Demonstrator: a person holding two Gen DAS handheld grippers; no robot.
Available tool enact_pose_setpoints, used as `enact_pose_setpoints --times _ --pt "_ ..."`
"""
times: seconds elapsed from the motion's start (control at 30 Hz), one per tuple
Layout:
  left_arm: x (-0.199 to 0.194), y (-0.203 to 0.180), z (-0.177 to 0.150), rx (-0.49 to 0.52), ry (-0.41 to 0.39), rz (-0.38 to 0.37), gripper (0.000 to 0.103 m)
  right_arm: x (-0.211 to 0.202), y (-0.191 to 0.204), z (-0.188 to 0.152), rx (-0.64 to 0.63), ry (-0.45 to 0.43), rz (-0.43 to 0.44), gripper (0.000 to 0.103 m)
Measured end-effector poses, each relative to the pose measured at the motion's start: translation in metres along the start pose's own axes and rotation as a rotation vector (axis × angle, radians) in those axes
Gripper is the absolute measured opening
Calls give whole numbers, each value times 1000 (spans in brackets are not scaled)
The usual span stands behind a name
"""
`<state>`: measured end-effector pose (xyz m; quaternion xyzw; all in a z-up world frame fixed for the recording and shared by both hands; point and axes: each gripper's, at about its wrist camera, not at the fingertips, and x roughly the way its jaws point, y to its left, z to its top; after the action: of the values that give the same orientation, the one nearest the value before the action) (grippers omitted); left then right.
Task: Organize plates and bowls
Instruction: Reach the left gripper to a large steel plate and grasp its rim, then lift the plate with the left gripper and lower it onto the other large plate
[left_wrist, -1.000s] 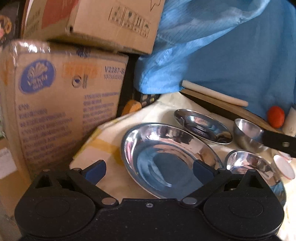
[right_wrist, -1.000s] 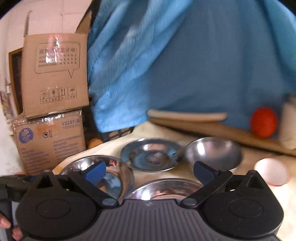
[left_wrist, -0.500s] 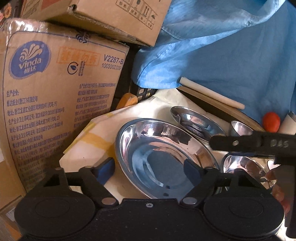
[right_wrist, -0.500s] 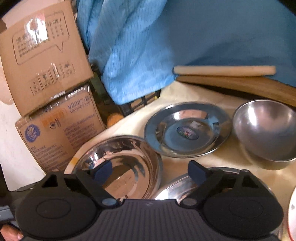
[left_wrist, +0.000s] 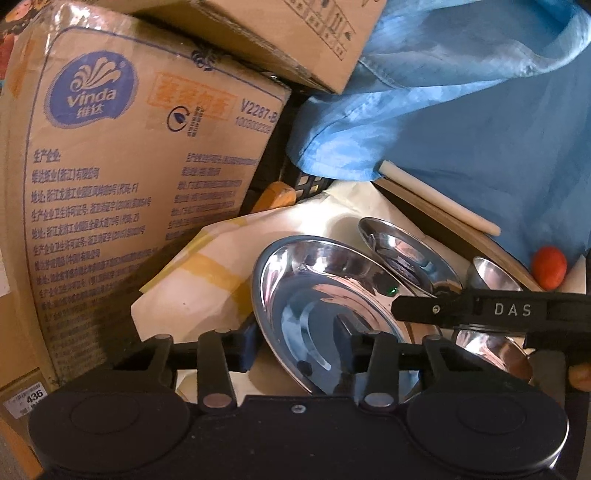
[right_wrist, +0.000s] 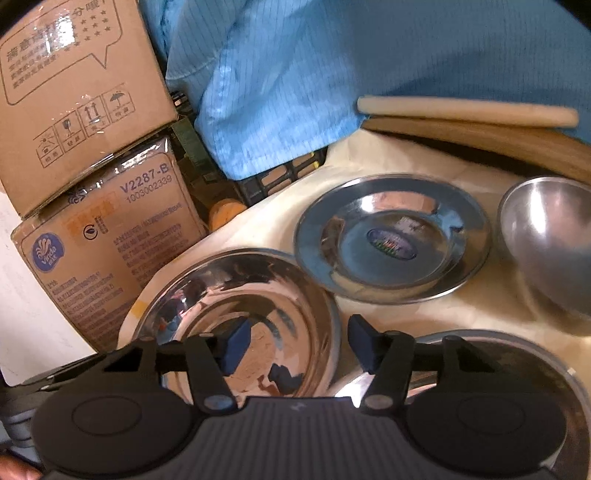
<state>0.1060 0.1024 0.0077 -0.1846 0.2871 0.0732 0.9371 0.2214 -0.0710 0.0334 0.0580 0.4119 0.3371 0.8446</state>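
Both claws have closed in on the big steel dish (left_wrist: 332, 317) at the table's near left. Left claw (left_wrist: 299, 347) is spread, straddling the dish's left rim; right claw (right_wrist: 295, 341), also spread, now straddles its right rim. A two-sided lift looks imminent. Just beyond lies a flat plate (right_wrist: 391, 240), a bowl (right_wrist: 550, 240) beside it. Cardboard boxes (left_wrist: 129, 166) crowd the left; room opens rightward.

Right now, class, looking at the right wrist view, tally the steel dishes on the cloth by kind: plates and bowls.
Plates: 1, the flat plate.
Bowls: 3, the wide bowl, the deep bowl at right, and a near bowl, partly hidden by the hand-held gripper.
Total: 4.
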Motion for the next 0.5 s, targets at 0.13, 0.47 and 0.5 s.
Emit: enact_pose_setpoints --times 0.13,0.47,0.5 --pt "-2 1 0 -14 -6 15 35 1 5 -3 18 -8 -10 63" --pt "-13 10 3 -81 -44 66 20 -9 3 -9 121 -25 -49 23" --pt "-15 9 3 -78 -50 67 20 -11 4 -11 122 -30 -51 20"
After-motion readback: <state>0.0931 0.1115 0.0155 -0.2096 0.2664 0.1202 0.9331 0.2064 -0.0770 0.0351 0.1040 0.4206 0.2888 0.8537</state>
